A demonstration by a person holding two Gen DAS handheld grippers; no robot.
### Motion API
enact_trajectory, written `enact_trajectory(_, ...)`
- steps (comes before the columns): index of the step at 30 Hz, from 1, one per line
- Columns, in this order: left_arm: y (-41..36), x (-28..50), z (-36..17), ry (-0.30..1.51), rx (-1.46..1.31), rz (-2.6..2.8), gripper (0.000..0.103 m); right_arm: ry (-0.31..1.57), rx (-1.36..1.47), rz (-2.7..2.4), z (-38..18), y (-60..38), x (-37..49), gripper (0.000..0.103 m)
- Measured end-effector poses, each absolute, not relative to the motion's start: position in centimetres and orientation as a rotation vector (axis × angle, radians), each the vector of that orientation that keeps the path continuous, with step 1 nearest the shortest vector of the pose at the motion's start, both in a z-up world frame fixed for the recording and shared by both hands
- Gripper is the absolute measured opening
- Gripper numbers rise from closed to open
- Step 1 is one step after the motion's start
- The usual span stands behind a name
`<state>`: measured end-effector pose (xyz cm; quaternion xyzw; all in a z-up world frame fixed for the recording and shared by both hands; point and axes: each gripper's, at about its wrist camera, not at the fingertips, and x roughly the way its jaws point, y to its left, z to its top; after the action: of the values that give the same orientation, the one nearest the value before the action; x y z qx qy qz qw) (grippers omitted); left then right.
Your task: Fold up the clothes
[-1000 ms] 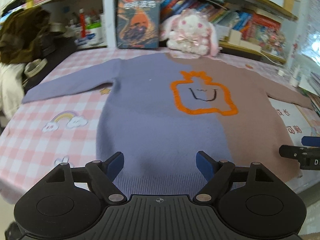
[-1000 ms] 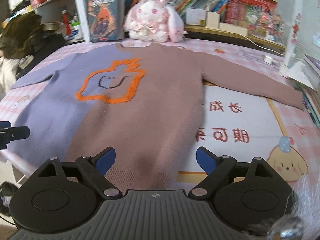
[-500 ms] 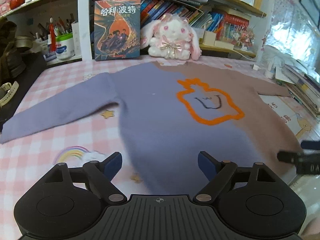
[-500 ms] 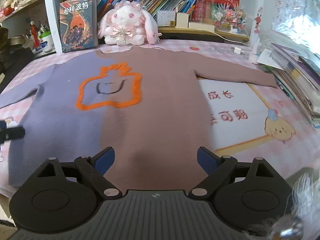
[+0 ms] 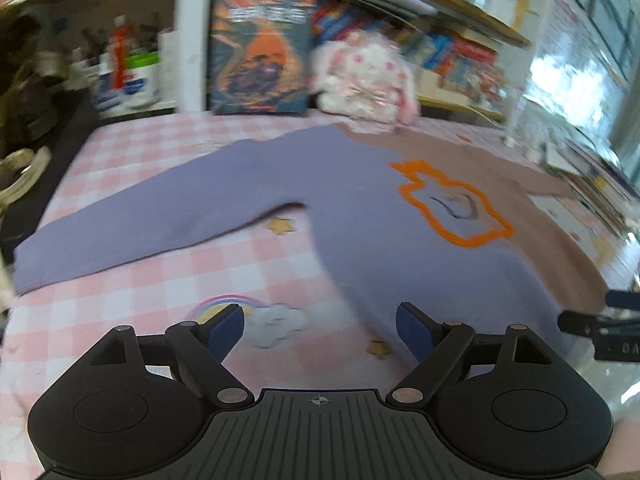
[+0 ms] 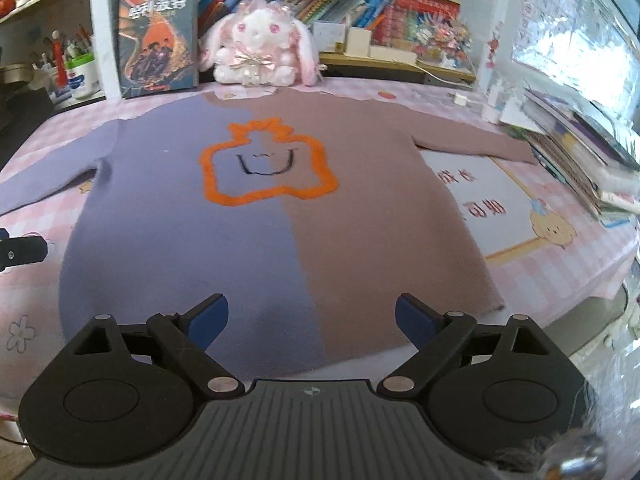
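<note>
A sweater [image 6: 280, 208], half purple and half mauve with an orange outline on the chest, lies flat and spread out on the pink checked tablecloth [image 6: 560, 264]. In the left wrist view its purple sleeve [image 5: 152, 216] stretches to the left. My left gripper [image 5: 319, 328] is open and empty, above the cloth left of the sweater's hem. My right gripper [image 6: 311, 318] is open and empty, just above the middle of the hem. Each gripper's tip shows at the edge of the other's view.
A plush rabbit [image 6: 256, 52] and a book [image 6: 158, 40] stand at the table's back edge under bookshelves. Stacked books [image 6: 580, 152] lie at the right edge. A cup of pens [image 6: 78, 68] and dark clutter sit at the back left.
My left gripper has swung left, from over the purple hem to over the bare cloth beside it. My right gripper has shifted left to the middle of the hem. The sweater has not moved.
</note>
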<state>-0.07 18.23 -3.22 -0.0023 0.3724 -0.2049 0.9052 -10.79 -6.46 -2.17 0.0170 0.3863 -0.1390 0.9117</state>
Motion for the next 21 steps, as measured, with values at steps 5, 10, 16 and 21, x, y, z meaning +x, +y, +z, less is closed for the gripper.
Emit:
enact_trajectory(5, 21.3, 0.6, -3.4, 0.785, -0.080, -0.330, 0.086, 0.788, -0.003, -0.251, -1.8, -4.7, -9.6, 0.091)
enact_trajectory(10, 23.9, 1.0, -3.4, 0.767, -0.128, -0.232, 0.086, 0.777, -0.010, -0.254, -1.6, -4.0, -9.0, 0.091)
enact_trajectory(16, 29.1, 2.3, -3.7, 0.740, -0.285, -0.050, 0.085, 0.777, -0.016, -0.254, -1.6, -3.5, -8.9, 0.091)
enact_trajectory(21, 31.7, 3.4, -4.5, 0.745, -0.363, 0.047, 0.085, 0.779, -0.020, -0.265, -1.5, -3.5, -8.8, 0.091)
